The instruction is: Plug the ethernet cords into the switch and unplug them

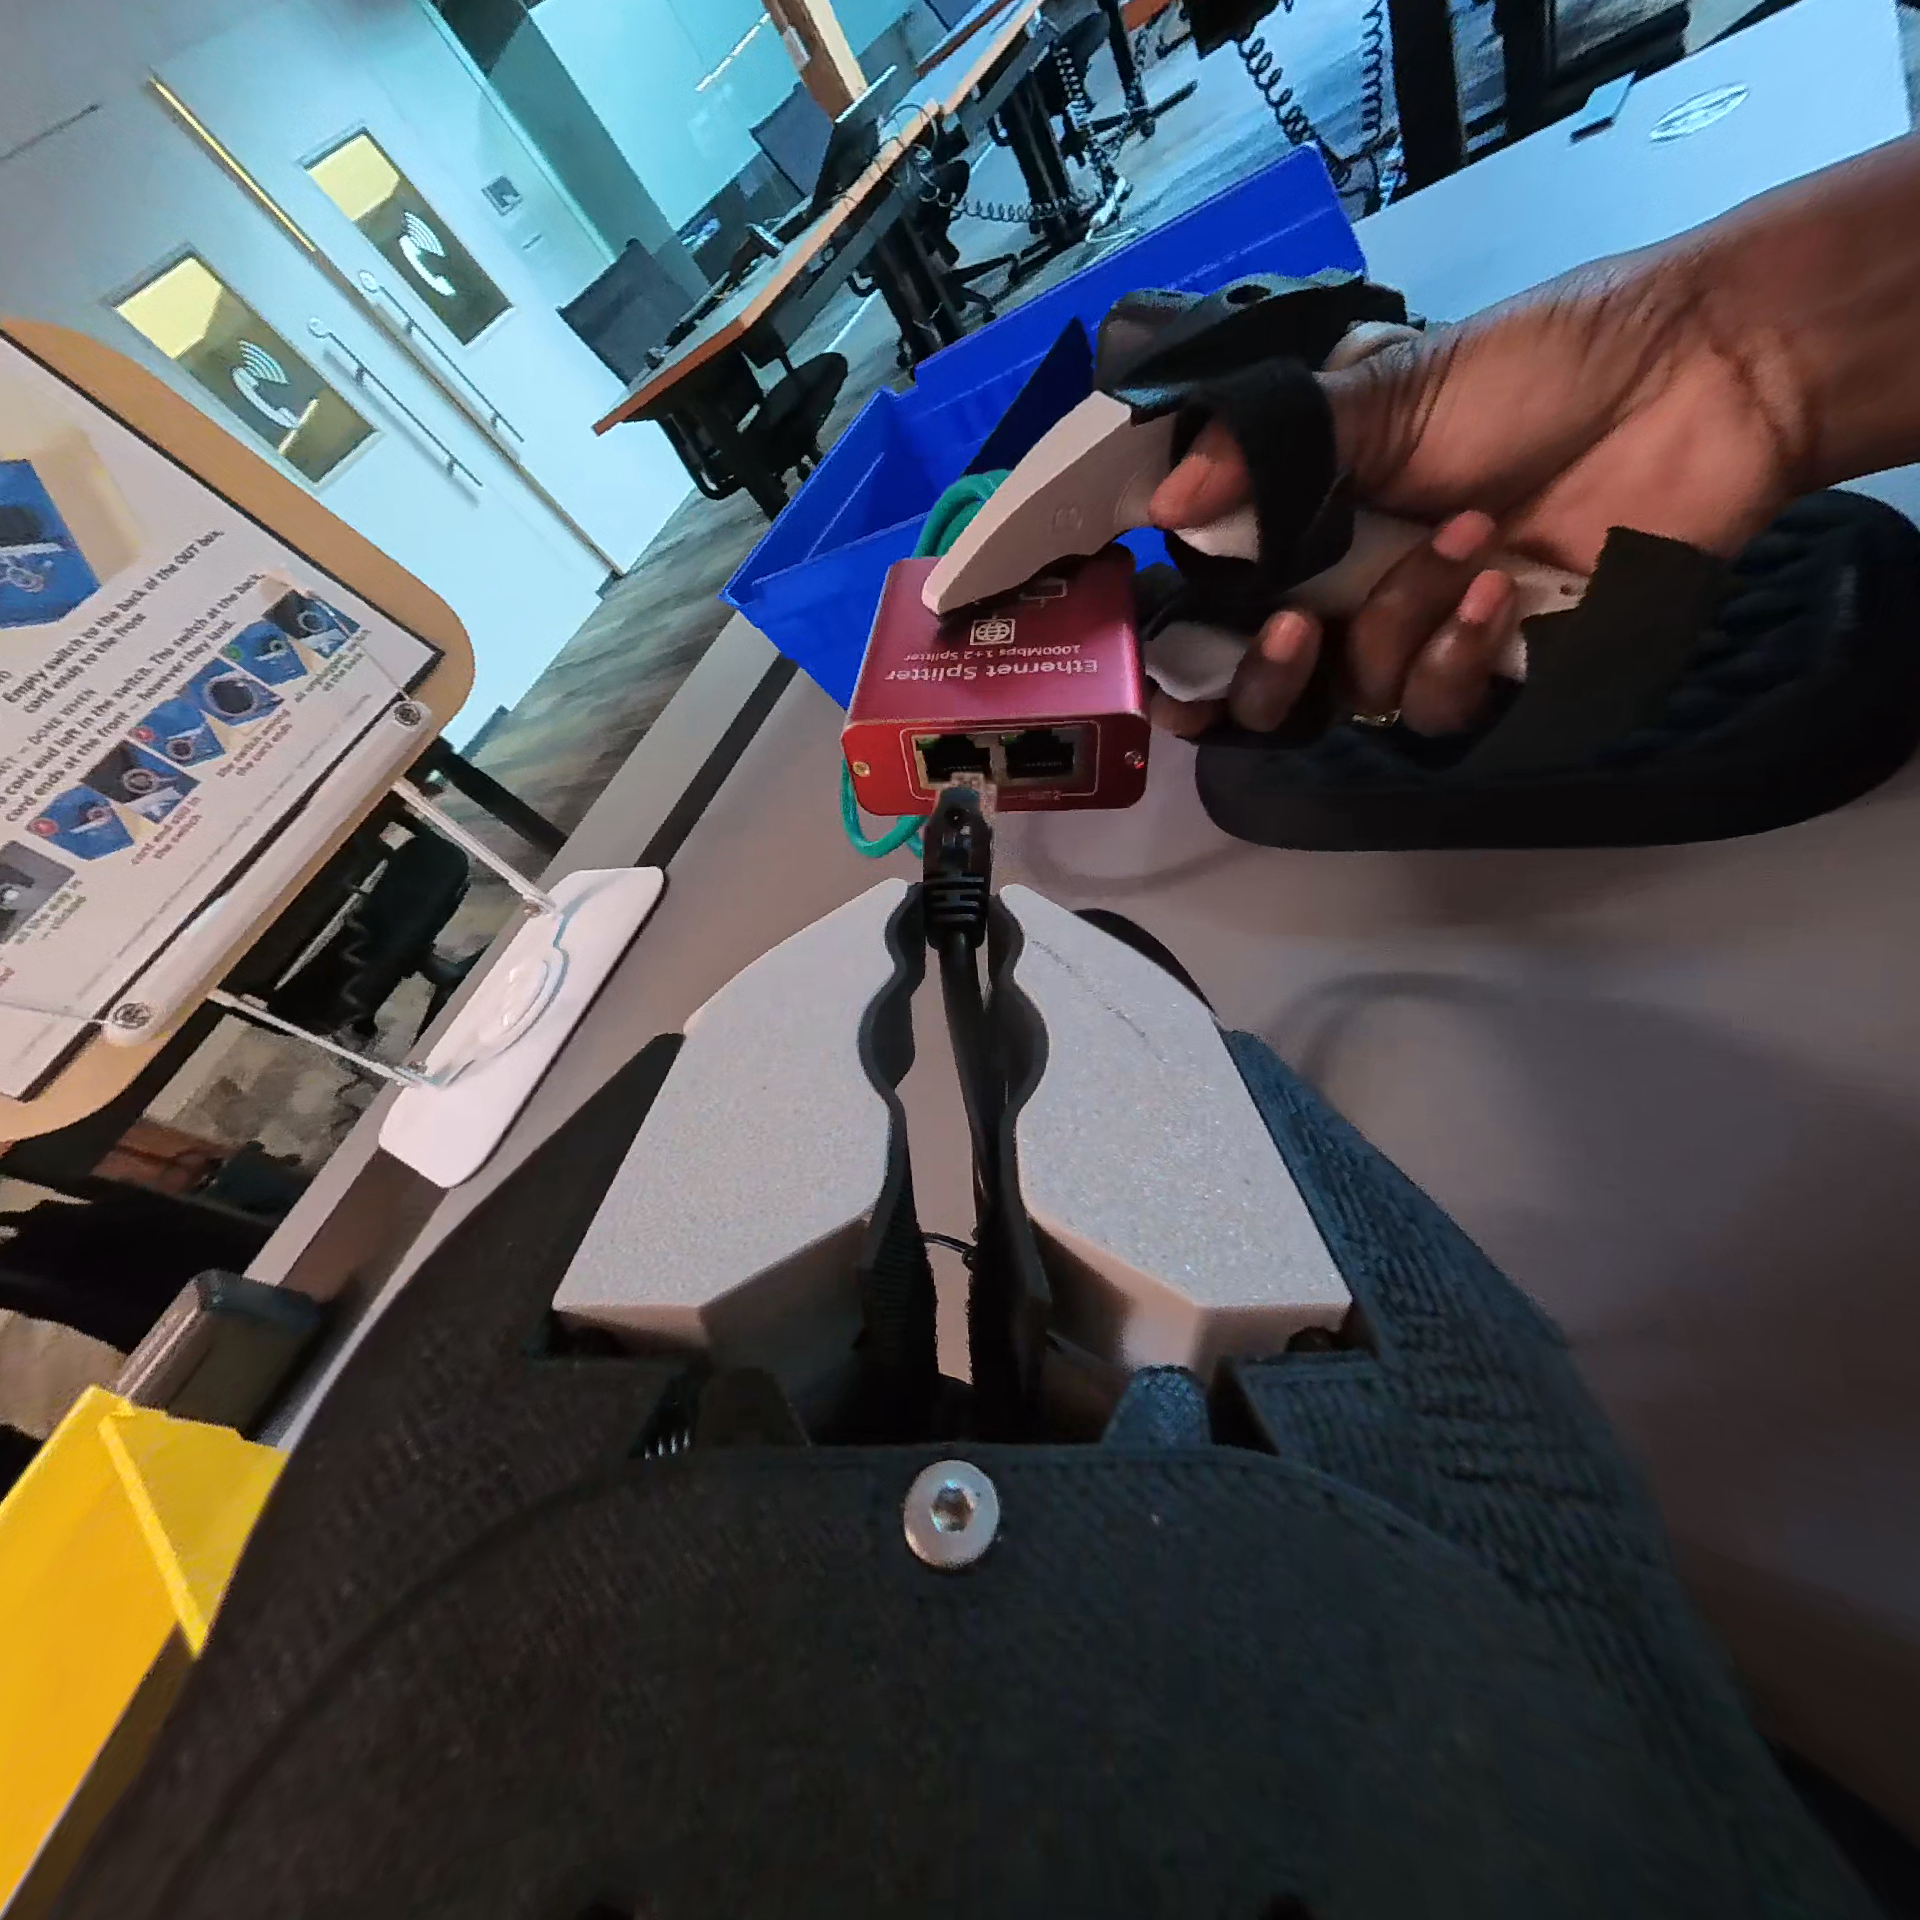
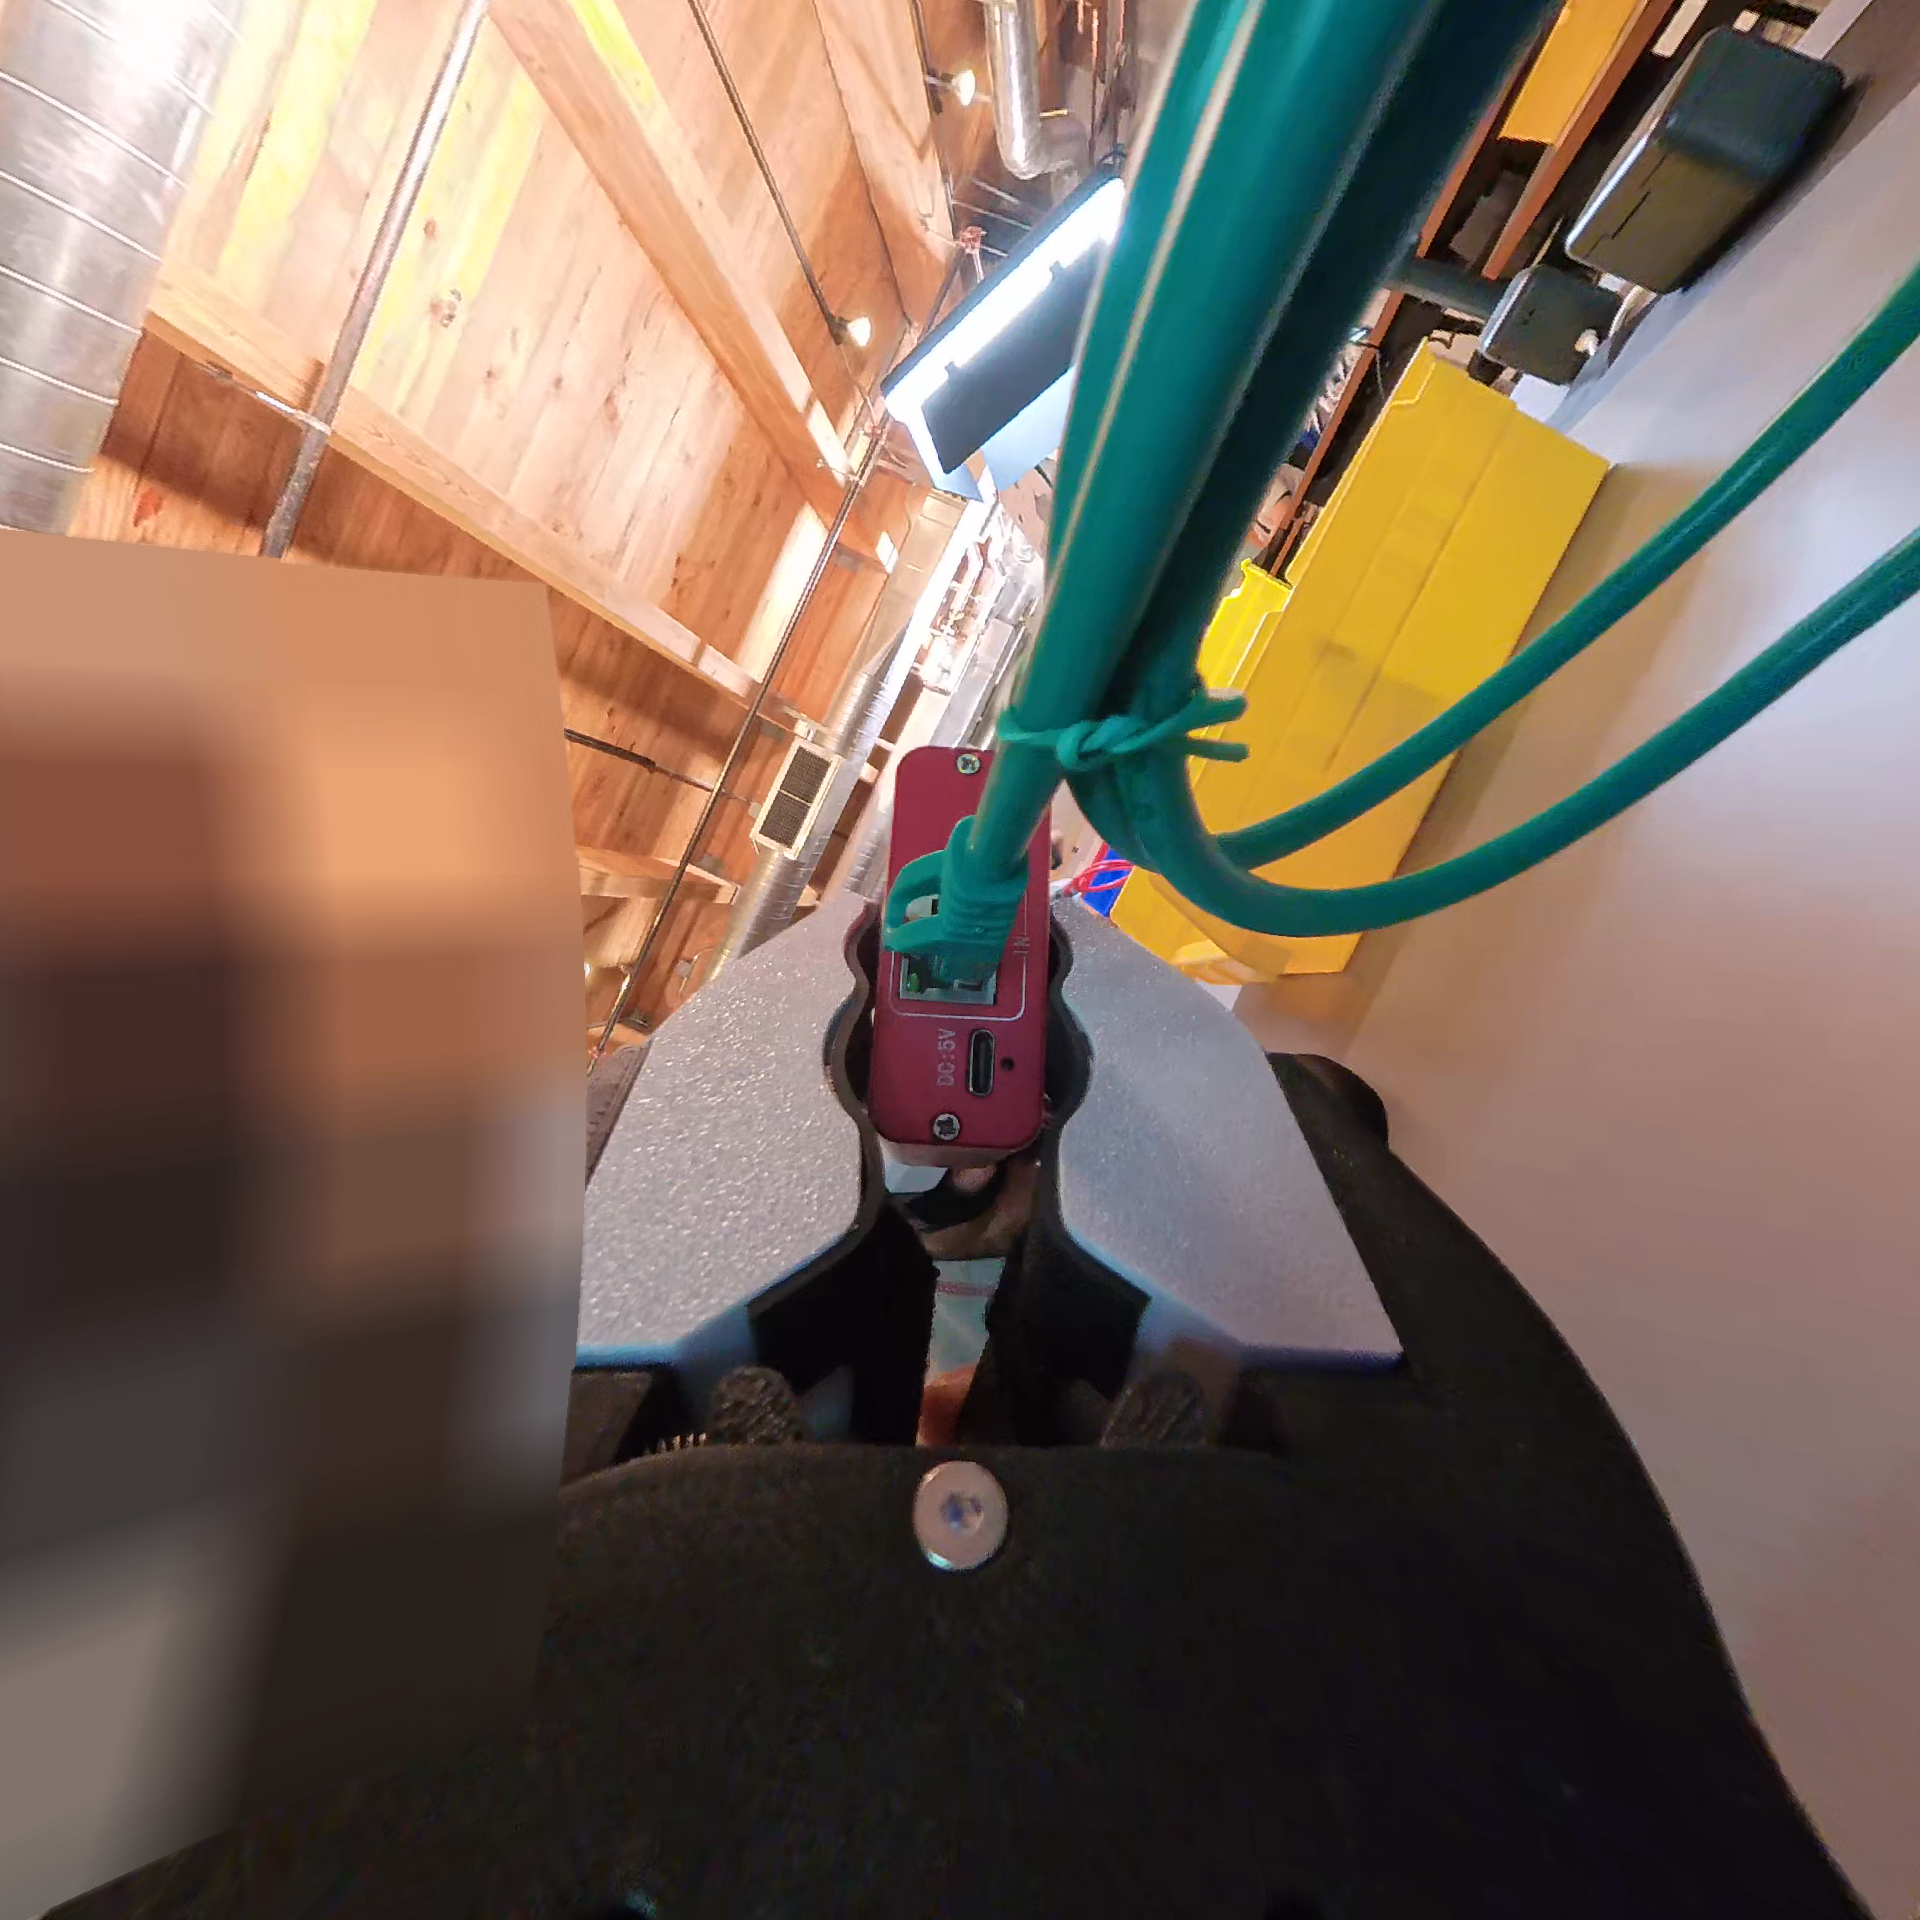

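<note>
The left gripper (image 1: 951,914) pinches a black ethernet cord (image 1: 961,997), its plug tip at the left of 2 ports on the red metal switch box (image 1: 997,675), clamped above the grey table (image 1: 1455,1039) by the right gripper (image 2: 961,977). A green cord (image 2: 1039,790) is already seated behind. Insertion is under way; next needs a straight push.

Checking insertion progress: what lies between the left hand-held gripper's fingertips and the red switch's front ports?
Left wrist view: only the black cord's plug, protruding from the left hand-held gripper, its tip at the switch's left port.

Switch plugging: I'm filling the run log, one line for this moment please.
left gripper: shut on black cord, at port | right gripper: shut on red switch | green cord: plugged
</note>
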A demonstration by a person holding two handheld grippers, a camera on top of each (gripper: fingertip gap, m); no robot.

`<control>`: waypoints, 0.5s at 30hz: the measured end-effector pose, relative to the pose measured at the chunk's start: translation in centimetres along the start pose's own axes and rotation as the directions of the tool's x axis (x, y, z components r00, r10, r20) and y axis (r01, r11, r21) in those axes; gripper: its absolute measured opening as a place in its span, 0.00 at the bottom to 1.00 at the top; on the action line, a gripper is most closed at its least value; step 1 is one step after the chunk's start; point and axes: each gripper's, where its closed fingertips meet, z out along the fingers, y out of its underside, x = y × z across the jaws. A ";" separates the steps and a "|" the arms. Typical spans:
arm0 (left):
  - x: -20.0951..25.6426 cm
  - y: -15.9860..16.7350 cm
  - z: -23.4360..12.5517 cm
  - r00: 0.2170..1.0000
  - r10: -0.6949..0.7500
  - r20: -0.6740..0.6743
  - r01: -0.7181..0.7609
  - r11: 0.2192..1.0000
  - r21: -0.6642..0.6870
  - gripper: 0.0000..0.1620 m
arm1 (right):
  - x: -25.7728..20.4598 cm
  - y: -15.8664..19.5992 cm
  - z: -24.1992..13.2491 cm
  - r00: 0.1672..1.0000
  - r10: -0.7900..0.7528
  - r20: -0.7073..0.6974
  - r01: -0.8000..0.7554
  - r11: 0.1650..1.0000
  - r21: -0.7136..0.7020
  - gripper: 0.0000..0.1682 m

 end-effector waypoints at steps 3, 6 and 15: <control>0.1 -0.1 0.0 1.000 0.005 0.001 -0.005 1.000 0.017 0.07 | 0.2 0.2 -0.1 1.000 -0.011 -0.010 0.011 1.000 -0.014 0.17; 0.1 -0.2 0.0 1.000 0.002 -0.004 -0.002 1.000 0.025 0.07 | 0.3 0.4 -0.1 1.000 -0.020 -0.011 0.020 0.999 -0.029 0.17; 0.3 -0.8 -1.0 0.997 0.063 -0.042 -0.056 0.988 0.143 0.07 | -0.9 2.5 0.4 0.993 -0.113 0.043 0.119 0.973 -0.199 0.18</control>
